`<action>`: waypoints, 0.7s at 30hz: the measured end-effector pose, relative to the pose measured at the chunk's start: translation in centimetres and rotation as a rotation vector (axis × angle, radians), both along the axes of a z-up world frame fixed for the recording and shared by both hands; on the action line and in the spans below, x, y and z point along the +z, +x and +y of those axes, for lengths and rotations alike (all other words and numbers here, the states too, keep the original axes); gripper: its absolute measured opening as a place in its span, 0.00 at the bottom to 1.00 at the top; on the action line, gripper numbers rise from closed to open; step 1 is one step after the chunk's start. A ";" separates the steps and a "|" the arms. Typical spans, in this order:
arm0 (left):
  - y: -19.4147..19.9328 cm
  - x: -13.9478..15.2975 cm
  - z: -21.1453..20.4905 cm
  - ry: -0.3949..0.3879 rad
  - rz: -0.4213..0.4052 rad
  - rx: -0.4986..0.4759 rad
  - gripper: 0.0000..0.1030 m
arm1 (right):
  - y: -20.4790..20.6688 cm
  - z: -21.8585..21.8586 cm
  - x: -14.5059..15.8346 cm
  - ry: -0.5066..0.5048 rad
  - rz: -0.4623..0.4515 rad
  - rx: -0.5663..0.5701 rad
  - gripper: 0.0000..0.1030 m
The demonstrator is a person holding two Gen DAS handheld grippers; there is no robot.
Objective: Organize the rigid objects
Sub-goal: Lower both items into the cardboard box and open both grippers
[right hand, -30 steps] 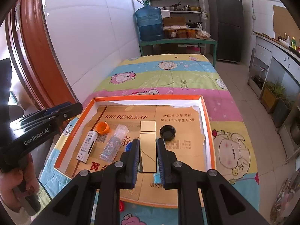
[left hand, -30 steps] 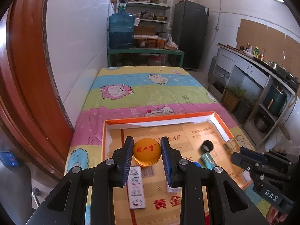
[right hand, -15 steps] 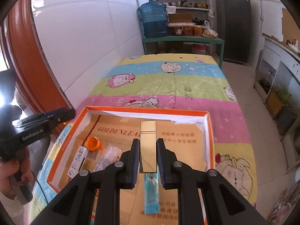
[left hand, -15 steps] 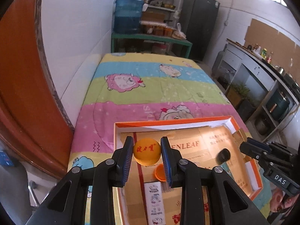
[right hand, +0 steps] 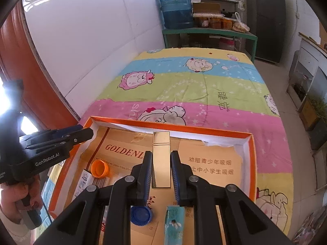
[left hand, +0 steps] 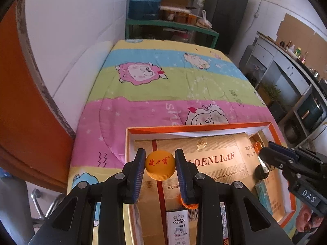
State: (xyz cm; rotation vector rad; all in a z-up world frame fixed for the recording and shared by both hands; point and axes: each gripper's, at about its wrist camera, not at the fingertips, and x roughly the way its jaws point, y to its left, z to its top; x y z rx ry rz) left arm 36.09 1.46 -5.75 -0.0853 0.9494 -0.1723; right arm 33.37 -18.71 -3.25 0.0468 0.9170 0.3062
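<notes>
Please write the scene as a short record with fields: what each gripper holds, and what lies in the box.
left gripper: shut on orange cap with red characters
right gripper: shut on gold bar-shaped object
container: orange-rimmed box on cartoon blanket
loose in box: open orange cap, blue cap, teal packet, small white carton

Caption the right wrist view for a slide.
Right gripper fingers clamp a gold bar above the orange tray.
</notes>
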 end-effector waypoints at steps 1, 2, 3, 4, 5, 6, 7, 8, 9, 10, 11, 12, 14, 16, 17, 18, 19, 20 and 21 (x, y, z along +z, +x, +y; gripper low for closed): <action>0.2 -0.2 0.0 -0.001 0.009 0.000 0.30 | 0.1 0.1 -0.2 0.000 0.005 0.000 0.18; 0.4 -0.4 0.0 -0.002 0.017 0.000 0.30 | 0.3 0.1 -0.3 0.000 0.010 0.001 0.18; 0.6 -0.5 -0.1 -0.002 0.027 -0.001 0.30 | 0.4 0.2 -0.5 0.001 0.014 0.001 0.18; 0.8 -0.7 -0.1 -0.003 0.036 0.000 0.30 | 0.5 0.2 -0.6 0.003 0.020 0.002 0.18; 0.9 -0.9 0.0 -0.005 0.041 0.002 0.30 | 0.6 0.2 -0.8 0.004 0.025 0.002 0.18; 1.0 -1.0 0.0 -0.008 0.046 0.003 0.30 | 0.6 0.3 -0.9 0.002 0.029 0.004 0.18; 1.2 -1.2 0.0 -0.012 0.052 0.003 0.30 | 0.7 0.3 -1.0 0.000 0.033 0.006 0.18; 1.3 -1.4 0.0 -0.015 0.060 0.002 0.30 | 0.9 0.4 -1.2 -0.002 0.037 0.008 0.18; 1.5 -1.5 0.0 -0.017 0.068 0.001 0.30 | 1.0 0.5 -1.4 -0.004 0.041 0.008 0.18; 1.6 -1.7 0.0 -0.015 0.073 0.001 0.30 | 1.1 0.5 -1.5 -0.004 0.043 0.008 0.18; 1.7 -1.8 -0.1 -0.012 0.078 0.000 0.30 | 1.2 0.5 -1.6 -0.004 0.046 0.007 0.18; 1.8 -2.0 -0.1 -0.009 0.081 -0.001 0.30 | 1.2 0.5 -1.6 -0.004 0.048 0.006 0.18; 2.0 -2.3 -0.2 -0.008 0.092 -0.001 0.30 | 1.4 0.6 -1.7 -0.010 0.054 0.005 0.18; 2.1 -2.6 -0.3 -0.007 0.101 -0.002 0.29 | 1.6 0.8 -1.9 -0.023 0.063 0.005 0.18; 2.1 -2.7 -0.3 -0.005 0.098 -0.004 0.30 | 1.6 0.9 -2.1 -0.029 0.066 0.005 0.18; 2.1 -2.7 -0.4 -0.002 0.098 -0.007 0.30 | 1.6 1.0 -2.2 -0.033 0.069 0.005 0.18; 2.2 -2.8 -0.5 0.000 0.100 -0.011 0.30 | 1.7 1.0 -2.3 -0.034 0.074 0.005 0.18; 2.3 -2.9 -0.7 0.001 0.102 -0.016 0.30 | 1.7 1.0 -2.4 -0.034 0.077 0.005 0.18; 2.2 -3.0 -0.9 0.002 0.103 -0.023 0.29 | 1.7 1.0 -2.5 -0.035 0.080 0.003 0.18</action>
